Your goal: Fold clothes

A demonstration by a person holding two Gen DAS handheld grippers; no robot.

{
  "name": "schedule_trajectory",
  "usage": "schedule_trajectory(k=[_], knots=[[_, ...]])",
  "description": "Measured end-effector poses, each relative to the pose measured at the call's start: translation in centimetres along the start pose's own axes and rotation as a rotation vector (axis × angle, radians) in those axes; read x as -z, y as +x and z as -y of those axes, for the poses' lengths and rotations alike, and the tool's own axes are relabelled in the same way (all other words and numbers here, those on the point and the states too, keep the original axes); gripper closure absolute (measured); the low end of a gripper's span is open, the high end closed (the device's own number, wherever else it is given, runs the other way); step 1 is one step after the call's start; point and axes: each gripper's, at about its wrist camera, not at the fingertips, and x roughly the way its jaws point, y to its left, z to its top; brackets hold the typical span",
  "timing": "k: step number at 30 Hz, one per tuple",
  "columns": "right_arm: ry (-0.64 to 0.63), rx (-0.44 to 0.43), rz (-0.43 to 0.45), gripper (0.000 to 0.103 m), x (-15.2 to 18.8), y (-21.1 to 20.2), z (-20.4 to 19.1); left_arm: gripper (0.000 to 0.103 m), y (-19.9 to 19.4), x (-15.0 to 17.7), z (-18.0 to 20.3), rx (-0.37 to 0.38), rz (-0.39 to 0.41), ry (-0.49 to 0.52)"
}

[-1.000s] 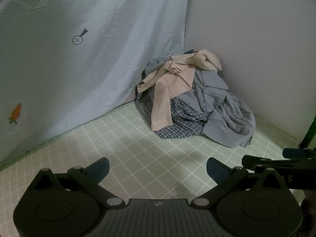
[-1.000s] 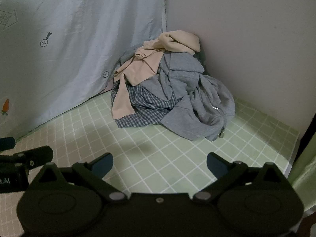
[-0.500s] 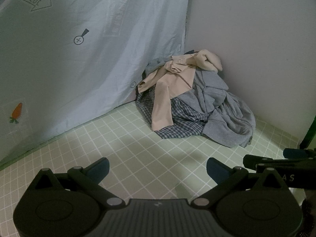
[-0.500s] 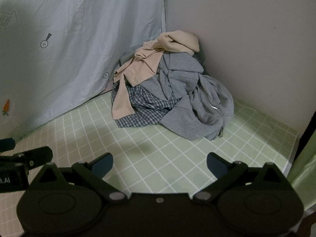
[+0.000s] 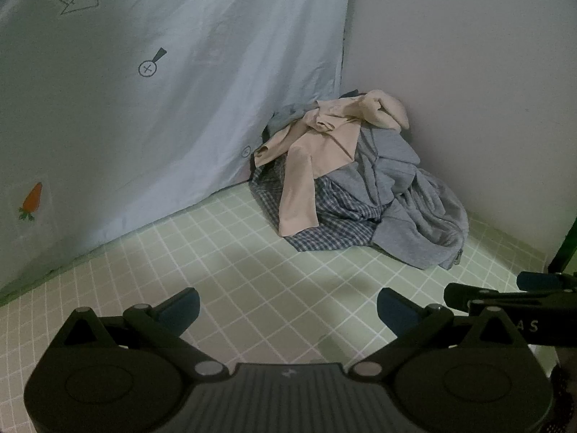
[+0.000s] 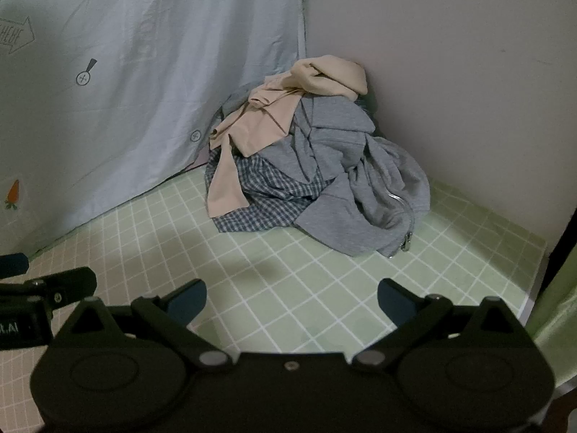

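Clothes point(image 5: 357, 184) sit heaped in the corner ahead of both tongs, well apart from them, awaiting sorting. Left tongs point(image 5: 288, 305) and right tongs point(image 6: 292, 297) hover wide and empty over the green-checked tabletop point(image 6: 288, 263), probably ready to pick 1 garment.

Dark garment point(image 5: 351, 94) mostly buried behind clothes pile point(image 6: 317, 166), prob. black; arrow print point(image 6: 16, 38) cut off at edge.

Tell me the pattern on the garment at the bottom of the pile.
Blue-and-white check shirt; clearest in the right wrist view.
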Motion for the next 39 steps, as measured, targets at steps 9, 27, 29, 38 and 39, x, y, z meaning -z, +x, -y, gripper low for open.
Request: schedule_trajectory(k=[9,27,29,38,39], knots=[[0.001,0.004,-0.001,0.001,0.0,0.0,-0.3,0.000,-0.1,0.0,-0.2,0.006,-0.001,-0.002],[-0.006,-0.001,-0.003,0.001,-0.1,0.3,-0.7,0.000,0.3,-0.1,-0.6,0.010,-0.016,-0.025],[-0.006,0.000,-0.002,0.001,-0.1,0.3,-0.7,0.000,0.5,-0.2,-0.6,0.011,-0.019,-0.023],[0.009,-0.010,0.016,0.001,-2.5,2.0,-0.1,0.000,2.9,-2.8,0.6,0.007,-0.018,-0.013],[0.004,-0.008,0.021,0.001,-3.0,2.5,0.0,0.000,3.5,-3.3,0.7,0.005,-0.018,-0.017]])
